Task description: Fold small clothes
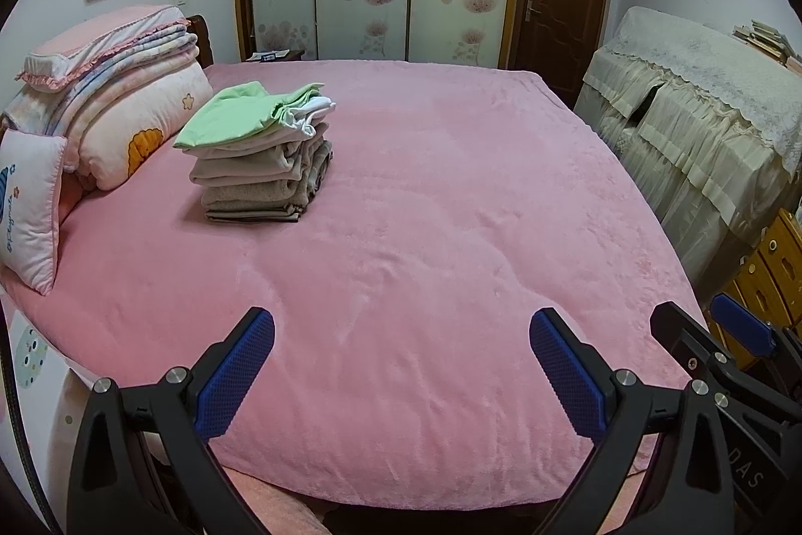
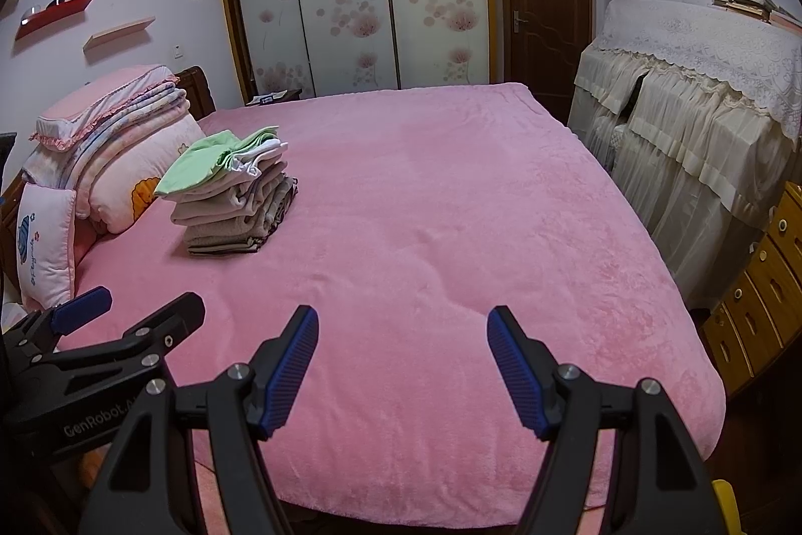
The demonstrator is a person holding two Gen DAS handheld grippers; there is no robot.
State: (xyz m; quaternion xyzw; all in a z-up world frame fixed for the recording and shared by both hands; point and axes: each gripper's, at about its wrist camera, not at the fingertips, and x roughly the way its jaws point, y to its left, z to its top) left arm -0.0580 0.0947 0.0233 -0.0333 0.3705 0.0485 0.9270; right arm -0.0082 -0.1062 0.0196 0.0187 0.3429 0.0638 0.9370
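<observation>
Both the left gripper (image 1: 402, 337) and right gripper (image 2: 402, 334) hang wide open and empty over the bed (image 1: 426, 209). The stack of folded clothes (image 1: 260, 154) sits at left-centre of the frame; its loosely laid green top piece (image 1: 225, 119) could slide off if nudged.

Open bedspread (image 1: 426, 209) (clothes stack (image 1: 260, 164) far-left)

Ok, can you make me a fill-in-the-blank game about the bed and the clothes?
1. The folded garment on top of the pile of clothes is ____ in colour.
2. The blanket that covers the bed is ____.
3. The left hand-held gripper and the right hand-held gripper both have their jaws ____, with nothing between them.
4. The pile sits beside the stacked ____ at the head of the bed.

Missing words: green; pink; open; bedding
</observation>
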